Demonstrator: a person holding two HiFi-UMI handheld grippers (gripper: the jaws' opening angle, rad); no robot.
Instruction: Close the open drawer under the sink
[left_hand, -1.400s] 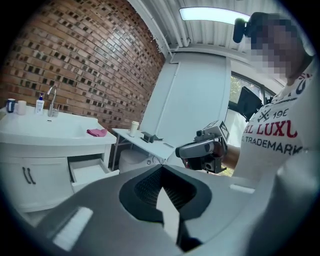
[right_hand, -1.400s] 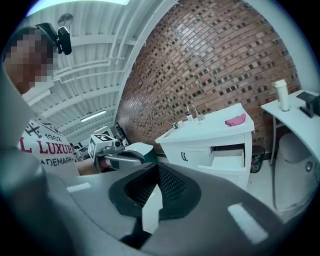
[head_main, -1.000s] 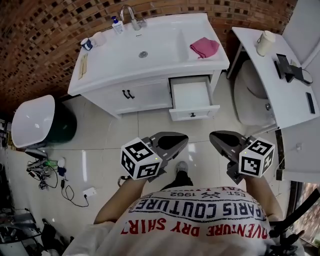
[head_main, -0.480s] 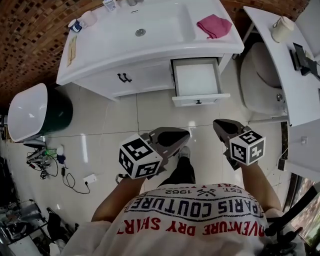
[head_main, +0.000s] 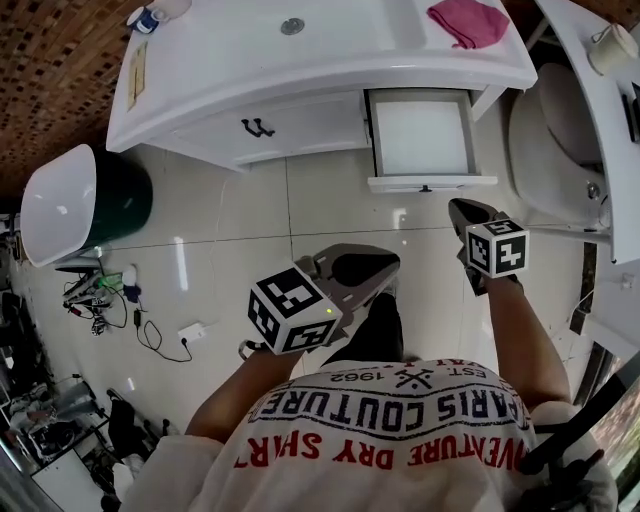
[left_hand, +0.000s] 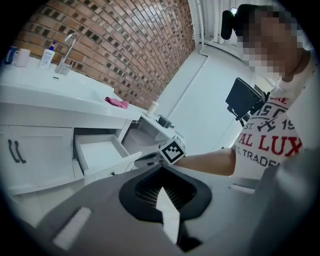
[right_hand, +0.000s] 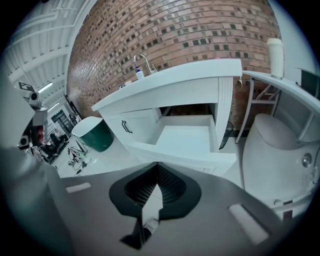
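The white drawer (head_main: 421, 140) stands pulled out of the sink cabinet (head_main: 280, 125), empty inside, its front panel (head_main: 431, 184) facing me. My right gripper (head_main: 457, 207) hovers just short of that panel, a little right of its small knob, jaws shut on nothing. In the right gripper view the drawer (right_hand: 186, 137) fills the middle, right ahead of the gripper (right_hand: 157, 164). My left gripper (head_main: 393, 263) hangs lower and further left over the floor, also shut and empty. From the left gripper view (left_hand: 161, 167) the drawer (left_hand: 99, 154) lies ahead on the left.
A pink cloth (head_main: 468, 22) lies on the sink top. A toilet (head_main: 553, 150) and a white side shelf (head_main: 598, 110) stand right of the drawer. A green bin with a white lid (head_main: 82, 200) stands at the left, with cables and a power strip (head_main: 190, 333) on the tiles.
I have stepped toward the cabinet, so the drawer is closer. The right gripper has reached forward to just before the drawer front. The left gripper stayed low.
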